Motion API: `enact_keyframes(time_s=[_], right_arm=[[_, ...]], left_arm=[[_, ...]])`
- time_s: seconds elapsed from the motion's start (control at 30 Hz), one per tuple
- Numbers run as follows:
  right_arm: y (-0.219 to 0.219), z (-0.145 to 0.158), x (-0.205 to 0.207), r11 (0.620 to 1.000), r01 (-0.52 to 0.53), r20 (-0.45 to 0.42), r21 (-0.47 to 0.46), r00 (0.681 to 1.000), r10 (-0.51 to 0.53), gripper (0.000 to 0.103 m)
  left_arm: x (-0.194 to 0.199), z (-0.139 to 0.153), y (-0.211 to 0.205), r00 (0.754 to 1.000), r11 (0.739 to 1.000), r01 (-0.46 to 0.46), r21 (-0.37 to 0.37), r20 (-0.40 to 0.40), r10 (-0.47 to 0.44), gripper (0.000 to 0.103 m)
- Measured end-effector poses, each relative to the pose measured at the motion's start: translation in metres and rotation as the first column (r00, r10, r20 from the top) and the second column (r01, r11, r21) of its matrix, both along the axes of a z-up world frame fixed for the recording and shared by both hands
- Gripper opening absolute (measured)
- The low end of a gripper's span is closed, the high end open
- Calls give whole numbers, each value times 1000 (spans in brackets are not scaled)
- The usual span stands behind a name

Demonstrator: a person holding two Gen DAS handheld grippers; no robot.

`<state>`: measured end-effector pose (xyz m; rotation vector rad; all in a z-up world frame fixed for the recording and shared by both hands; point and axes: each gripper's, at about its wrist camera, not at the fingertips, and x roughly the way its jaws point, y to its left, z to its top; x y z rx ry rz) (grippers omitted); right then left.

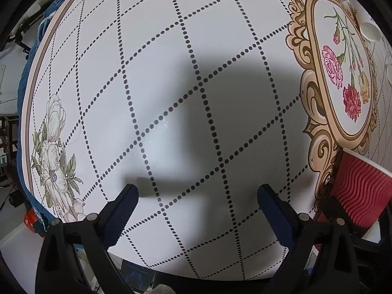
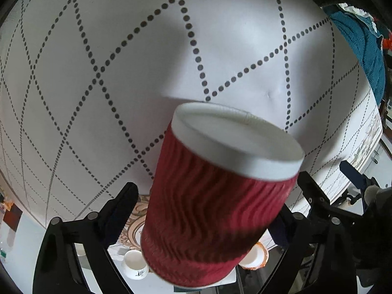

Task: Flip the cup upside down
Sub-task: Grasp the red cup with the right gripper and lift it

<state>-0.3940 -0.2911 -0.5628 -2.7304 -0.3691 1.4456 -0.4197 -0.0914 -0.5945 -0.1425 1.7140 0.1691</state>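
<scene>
A red ribbed paper cup [image 2: 215, 203] with a white rim fills the middle of the right wrist view, tilted above the table, slightly blurred. It lies between the fingers of my right gripper [image 2: 210, 201]. The left finger [image 2: 122, 205] stands apart from the cup wall; the right finger is mostly hidden behind the cup. The cup also shows at the lower right edge of the left wrist view [image 1: 360, 191]. My left gripper [image 1: 198, 196] is open and empty, low over the white dotted tablecloth [image 1: 171, 85].
The tablecloth has a gold-framed flower print [image 1: 343, 73] at right and a pale flower print [image 1: 54, 147] at left. Small white cups [image 2: 134, 264] and a white bowl [image 2: 254, 257] show below the red cup. A blue cloth [image 2: 362, 44] hangs at the table's edge.
</scene>
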Motion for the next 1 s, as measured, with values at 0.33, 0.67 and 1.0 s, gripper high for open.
enact_keyframes(time_s=[0.33, 0.67, 1.0], right_arm=[[29, 8, 23, 995, 102, -23, 16, 995, -102, 81], [96, 17, 16, 956, 288, -44, 58, 957, -286, 80], [169, 40, 50, 733, 680, -103, 33, 731, -674, 80]], left_arm=[[26, -5, 10, 1000, 1000, -1, -8, 6, 1, 100], [48, -1, 21, 1000, 1000, 24, 7, 15, -24, 100], [79, 10, 33, 997, 997, 73, 14, 27, -74, 99]])
